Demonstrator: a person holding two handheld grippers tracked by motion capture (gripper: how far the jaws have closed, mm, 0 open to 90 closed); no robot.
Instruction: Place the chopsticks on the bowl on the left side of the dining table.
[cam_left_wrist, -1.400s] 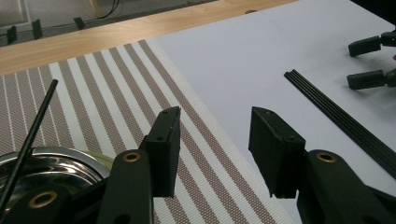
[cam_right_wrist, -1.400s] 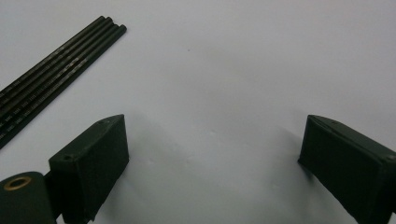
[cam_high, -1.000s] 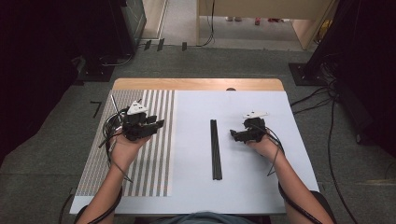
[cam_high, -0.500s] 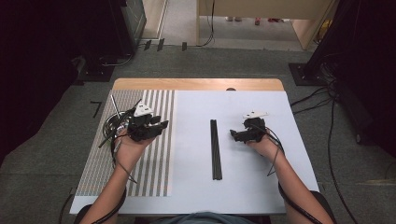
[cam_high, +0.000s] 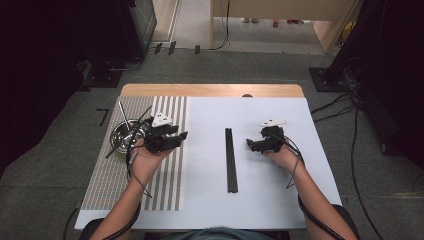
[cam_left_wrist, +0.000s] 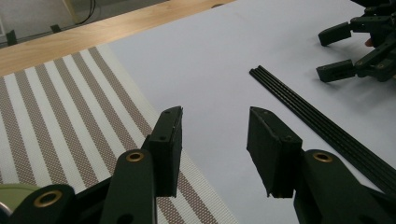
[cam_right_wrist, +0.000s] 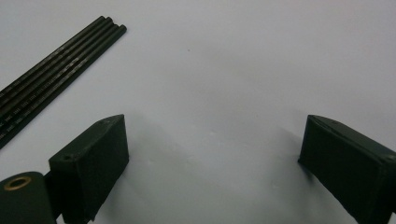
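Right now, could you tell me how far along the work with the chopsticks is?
Barely started. The chopsticks lie bundled and untouched on the white sheet. The left gripper, jaws just widened and empty, faces them; the right gripper waits open beside them. Picking up and placing remain.

Bare white sheet (cam_high: 260, 200) open around chopsticks (cam_high: 230, 159); metal bowl (cam_high: 123, 135) crowds left gripper (cam_high: 176, 138) on striped mat (cam_high: 112, 185).

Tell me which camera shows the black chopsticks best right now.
The high view: the black chopsticks lie there full length on the white sheet, between both grippers. The left gripper view catches most of them slanting off the frame's edge; the right gripper view shows just one end.
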